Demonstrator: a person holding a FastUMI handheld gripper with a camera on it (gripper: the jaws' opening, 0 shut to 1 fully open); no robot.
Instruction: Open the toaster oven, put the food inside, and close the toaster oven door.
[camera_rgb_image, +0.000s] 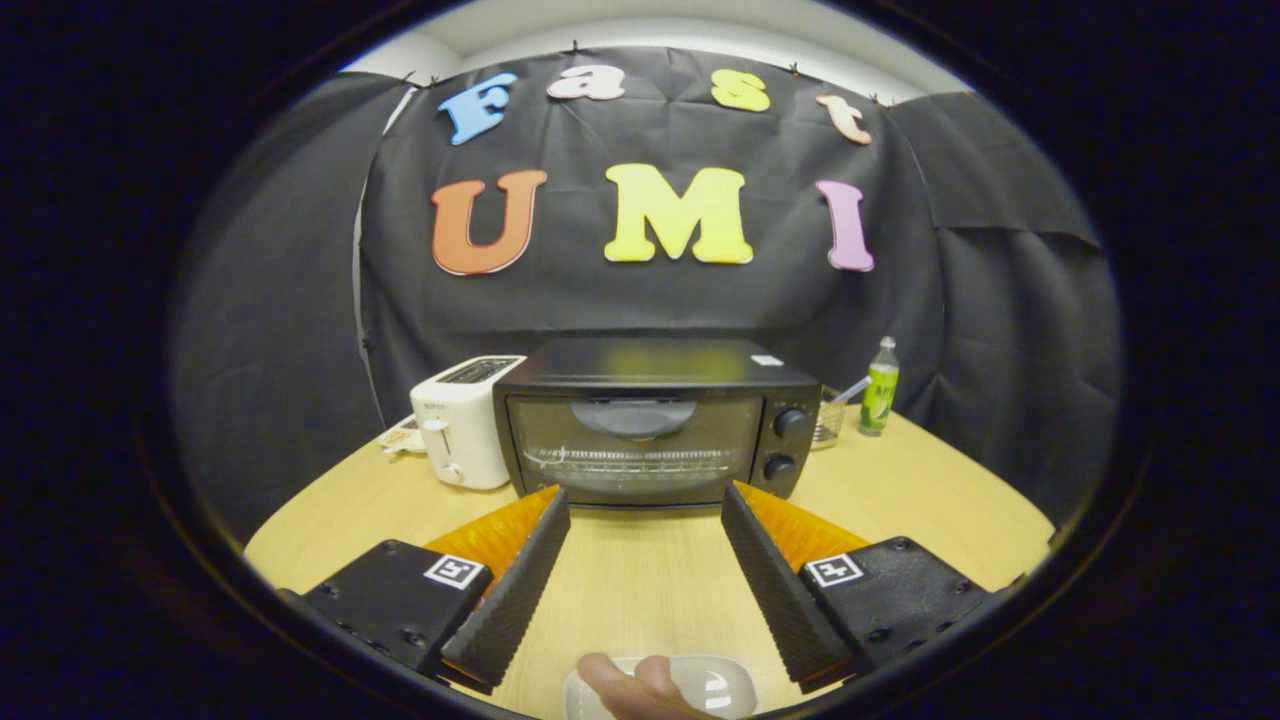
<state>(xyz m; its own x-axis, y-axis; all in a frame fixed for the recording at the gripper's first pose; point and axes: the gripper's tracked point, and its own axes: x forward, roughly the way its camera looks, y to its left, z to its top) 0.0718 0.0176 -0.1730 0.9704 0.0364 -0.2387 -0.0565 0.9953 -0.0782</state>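
A black toaster oven (655, 420) stands on the wooden table (900, 490), just beyond my fingertips. Its glass door (632, 448) is closed, with a curved handle (632, 415) across the top and a wire rack visible inside. Two knobs (788, 422) sit on its right panel. My gripper (645, 505) is open, with nothing between its fingers, pointing at the oven door. Close under the gripper lies a small white dish (715, 685) with a sausage-like piece of food (625, 685) on it.
A white pop-up toaster (462, 420) stands to the left of the oven. To its right are a small wire basket (828, 420) and a green bottle (880, 388). Black cloth walls close in the table from behind and both sides.
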